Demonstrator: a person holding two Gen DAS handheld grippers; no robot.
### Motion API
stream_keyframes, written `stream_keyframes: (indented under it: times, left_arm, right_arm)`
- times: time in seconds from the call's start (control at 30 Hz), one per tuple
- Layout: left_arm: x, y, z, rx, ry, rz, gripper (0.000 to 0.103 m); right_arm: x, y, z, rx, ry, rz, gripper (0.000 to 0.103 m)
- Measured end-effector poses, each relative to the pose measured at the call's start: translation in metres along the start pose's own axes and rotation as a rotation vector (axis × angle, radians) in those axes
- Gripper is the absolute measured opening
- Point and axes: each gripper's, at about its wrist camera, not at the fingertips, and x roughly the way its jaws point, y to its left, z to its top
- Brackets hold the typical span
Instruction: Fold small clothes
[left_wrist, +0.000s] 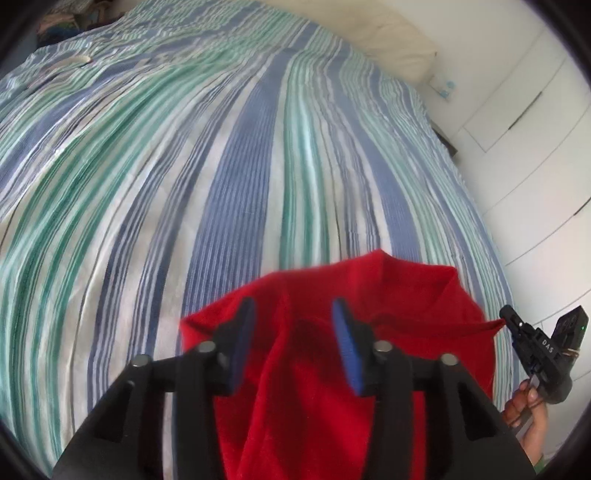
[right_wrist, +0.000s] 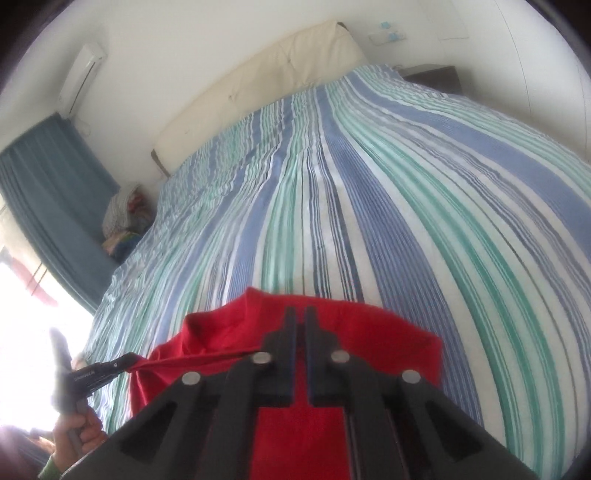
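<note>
A red garment (left_wrist: 314, 369) hangs stretched between my two grippers above the near end of the striped bed (left_wrist: 221, 166). In the left wrist view my left gripper (left_wrist: 293, 347) has its blue pads wide apart with red cloth between and below them. In the right wrist view the left gripper (right_wrist: 127, 360) looks pinched on a corner of the red garment (right_wrist: 369, 343). My right gripper (right_wrist: 300, 332) is shut on the garment's upper edge; it also shows in the left wrist view (left_wrist: 508, 319), pinching the other corner.
The bed (right_wrist: 369, 203) with blue, green and white stripes fills both views. A cream headboard (right_wrist: 266, 74) stands at its far end. White wardrobe doors (left_wrist: 535, 129) are to the right. A blue curtain (right_wrist: 48, 192) and a bundle of cloth (right_wrist: 125, 218) are at the left.
</note>
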Motion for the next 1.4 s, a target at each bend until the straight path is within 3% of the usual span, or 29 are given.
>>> stream_keyframes:
  times: [0.07, 0.1, 0.13, 0.2, 0.33, 0.37, 0.43, 0.47, 0.5, 0.53, 0.57, 0.63, 0.7, 0.8, 0.97, 1.07, 1.13, 1.17, 1.2, 1.23, 1.4]
  left_arm:
    - [-0.009, 0.008, -0.002, -0.012, -0.042, 0.016, 0.081]
    - [-0.016, 0.012, -0.004, -0.015, -0.053, 0.006, 0.082]
    - [-0.026, 0.016, -0.009, -0.013, -0.070, -0.006, 0.082]
    - [-0.043, 0.014, -0.019, 0.029, -0.109, -0.015, 0.084]
    - [-0.060, -0.012, -0.064, 0.226, -0.118, -0.052, 0.098]
    - [-0.055, -0.018, -0.076, 0.279, -0.105, -0.033, 0.099]
    - [-0.028, -0.022, -0.088, 0.350, -0.036, 0.094, 0.099]
    - [-0.016, -0.016, -0.090, 0.351, 0.003, 0.171, 0.098]
    - [-0.012, -0.007, -0.092, 0.333, 0.023, 0.226, 0.094]
    - [-0.018, 0.003, -0.094, 0.304, 0.015, 0.218, 0.090]
    - [-0.033, 0.013, -0.096, 0.268, -0.006, 0.180, 0.090]
    - [-0.062, 0.026, -0.101, 0.226, -0.060, 0.110, 0.096]
    - [-0.084, 0.034, -0.108, 0.234, -0.112, 0.109, 0.098]
    - [-0.095, 0.054, -0.118, 0.242, -0.138, 0.148, 0.098]
    - [-0.079, 0.109, -0.147, 0.133, -0.105, 0.169, 0.098]
    - [-0.091, 0.121, -0.160, 0.110, -0.204, 0.106, 0.098]
    - [-0.091, 0.120, -0.161, 0.110, -0.212, 0.110, 0.098]
    - [-0.090, 0.121, -0.160, 0.111, -0.211, 0.110, 0.098]
    - [-0.089, 0.121, -0.160, 0.110, -0.214, 0.106, 0.098]
    - [-0.088, 0.122, -0.160, 0.108, -0.218, 0.099, 0.100]
    - [-0.087, 0.126, -0.161, 0.096, -0.237, 0.074, 0.101]
  right_arm:
    - [0.019, -0.014, 0.003, 0.069, 0.006, -0.001, 0.011]
    - [0.023, -0.020, 0.004, 0.103, 0.004, -0.022, 0.027]
    - [0.022, -0.025, 0.005, 0.128, -0.008, -0.022, 0.035]
    - [0.010, -0.024, 0.004, 0.123, -0.028, -0.015, 0.038]
    - [-0.016, 0.025, -0.017, -0.119, 0.064, 0.107, 0.038]
    - [-0.018, 0.040, -0.028, -0.191, 0.113, 0.157, 0.038]
    - [-0.015, 0.060, -0.058, -0.308, 0.226, 0.204, 0.042]
    - [-0.008, 0.062, -0.072, -0.362, 0.276, 0.159, 0.043]
    - [0.002, 0.057, -0.086, -0.411, 0.316, 0.059, 0.043]
    - [0.011, 0.044, -0.095, -0.433, 0.345, -0.062, 0.043]
    - [0.012, 0.028, -0.097, -0.408, 0.338, -0.140, 0.036]
    - [-0.013, 0.008, -0.088, -0.317, 0.239, -0.187, 0.035]
    - [-0.040, 0.005, -0.077, -0.298, 0.167, -0.155, 0.042]
    - [-0.052, 0.015, -0.059, -0.341, 0.174, -0.110, 0.048]
    - [-0.013, 0.035, -0.030, -0.417, 0.246, -0.134, 0.048]
    - [0.028, 0.042, -0.026, -0.480, 0.294, -0.179, 0.047]
    - [0.053, 0.043, -0.025, -0.499, 0.304, -0.214, 0.047]
    - [0.063, 0.041, -0.025, -0.494, 0.316, -0.214, 0.040]
    - [0.072, 0.037, -0.026, -0.492, 0.345, -0.218, 0.002]
    - [0.077, 0.038, -0.025, -0.505, 0.352, -0.244, 0.005]
    - [0.053, 0.049, 0.008, -0.485, 0.154, -0.230, 0.004]
